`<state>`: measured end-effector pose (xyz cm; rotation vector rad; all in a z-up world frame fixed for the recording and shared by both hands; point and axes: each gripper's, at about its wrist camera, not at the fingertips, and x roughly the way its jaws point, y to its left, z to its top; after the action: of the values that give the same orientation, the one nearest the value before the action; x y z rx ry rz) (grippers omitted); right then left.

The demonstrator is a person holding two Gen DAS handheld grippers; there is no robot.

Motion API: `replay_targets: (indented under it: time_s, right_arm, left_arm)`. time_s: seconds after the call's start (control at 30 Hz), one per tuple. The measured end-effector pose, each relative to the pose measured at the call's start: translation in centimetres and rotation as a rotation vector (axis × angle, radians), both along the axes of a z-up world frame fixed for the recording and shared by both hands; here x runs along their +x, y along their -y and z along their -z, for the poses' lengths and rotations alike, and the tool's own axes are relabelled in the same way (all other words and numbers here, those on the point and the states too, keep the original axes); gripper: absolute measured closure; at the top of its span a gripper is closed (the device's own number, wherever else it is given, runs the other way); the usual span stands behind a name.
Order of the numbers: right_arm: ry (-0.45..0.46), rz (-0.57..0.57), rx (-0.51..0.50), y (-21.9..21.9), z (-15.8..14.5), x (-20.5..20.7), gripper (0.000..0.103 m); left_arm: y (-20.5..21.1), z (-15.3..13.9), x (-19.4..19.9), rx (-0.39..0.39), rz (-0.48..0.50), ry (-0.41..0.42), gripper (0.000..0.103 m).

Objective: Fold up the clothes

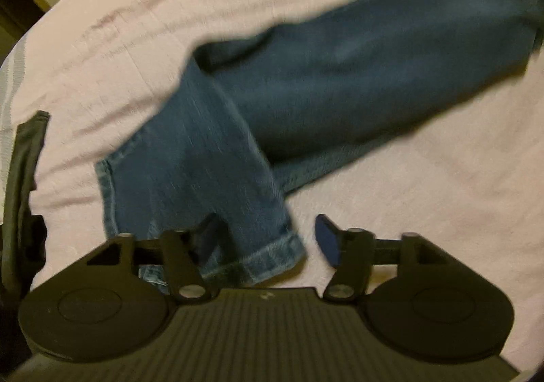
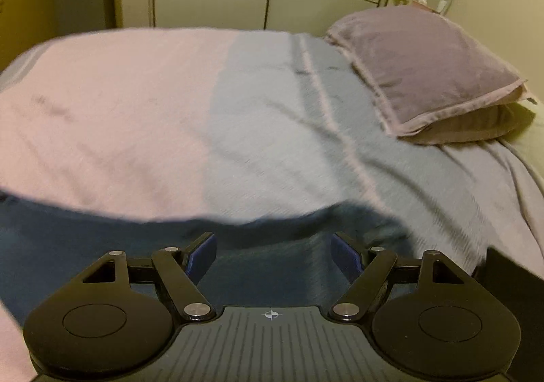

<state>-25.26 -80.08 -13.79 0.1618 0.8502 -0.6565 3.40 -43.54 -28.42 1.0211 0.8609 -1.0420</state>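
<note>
The left gripper (image 1: 267, 242) is seen with jaws apart, the hem of the jeans (image 1: 306, 89) lying between them unclamped. The right gripper (image 2: 273, 254) is held wide and empty above denim at the lower frame, on the bedspread (image 2: 136, 117).

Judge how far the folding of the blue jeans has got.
Done: one leg of the blue denim jeans lies across the other on the pink bedspread. In hand: nothing; the left gripper straddles the hem, its fingers apart. Left: further folds.
</note>
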Motion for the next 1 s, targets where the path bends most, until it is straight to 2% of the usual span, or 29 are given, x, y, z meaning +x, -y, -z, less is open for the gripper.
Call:
replay_targets:
  time_s: [0.03,0.13,0.17,0.23,0.33,0.4,0.5,0.6,0.67,0.73,0.77,0.83,0.87,0.93,1.0]
  right_arm:
    - [-0.009,0.015,0.010,-2.0,0.3,0.3,0.026]
    - [-0.040,0.047,0.081,-7.5,1.6,1.7,0.026]
    - [-0.057,0.049,0.099,-9.2,2.0,2.3,0.026]
    - [-0.074,0.020,0.113,-11.8,2.2,3.8,0.026]
    - [-0.089,-0.033,0.125,-15.3,2.4,6.2,0.026]
    - [-0.091,-0.054,0.130,-16.7,2.6,7.6,0.026]
    - [-0.091,-0.067,0.149,-18.3,2.6,9.4,0.026]
    - [-0.088,-0.103,0.153,-19.6,2.3,9.8,0.026]
    - [-0.107,-0.132,0.142,-20.3,2.6,9.9,0.026]
    - [-0.134,-0.144,0.145,-20.9,3.4,9.7,0.026]
    - [-0.147,-0.138,0.156,-21.0,3.8,9.6,0.026]
    - [-0.167,-0.116,0.185,-20.9,4.7,9.3,0.026]
    - [-0.173,-0.106,0.194,-20.9,5.0,9.2,0.026]
    - [-0.180,-0.109,0.201,-21.1,5.0,9.0,0.026]
    - [-0.182,-0.169,0.201,-21.4,5.1,9.5,0.026]
  left_arm:
    - [-0.4,0.7,0.3,0.015,0.026,0.014,0.091]
    - [-2.5,-1.8,2.5,-0.028,0.066,-0.014,0.093]
    - [-3.2,-3.7,4.1,-0.051,0.059,-0.024,0.094]
    - [-4.1,-7.5,7.7,-0.098,0.039,-0.041,0.094]
    - [-3.8,-11.7,14.4,-0.151,-0.002,0.015,0.092]
    - [-2.8,-12.8,18.6,-0.178,-0.061,0.064,0.081]
    - [-1.5,-11.9,22.8,-0.143,-0.121,0.171,0.083]
    - [-1.7,-10.9,23.5,-0.144,-0.113,0.166,0.083]
    - [-2.1,-9.9,21.1,-0.146,-0.025,0.172,0.080]
    - [-2.4,-8.1,17.9,-0.117,0.095,0.163,0.073]
    - [-2.5,-7.1,16.3,-0.102,0.155,0.158,0.065]
    - [-2.8,-5.0,13.8,-0.061,0.258,0.168,0.065]
    - [-2.8,-3.9,13.6,-0.041,0.275,0.178,0.065]
    - [-2.7,-2.5,15.1,-0.036,0.223,0.136,0.065]
    - [-2.3,-1.6,17.4,-0.040,0.146,0.087,0.065]
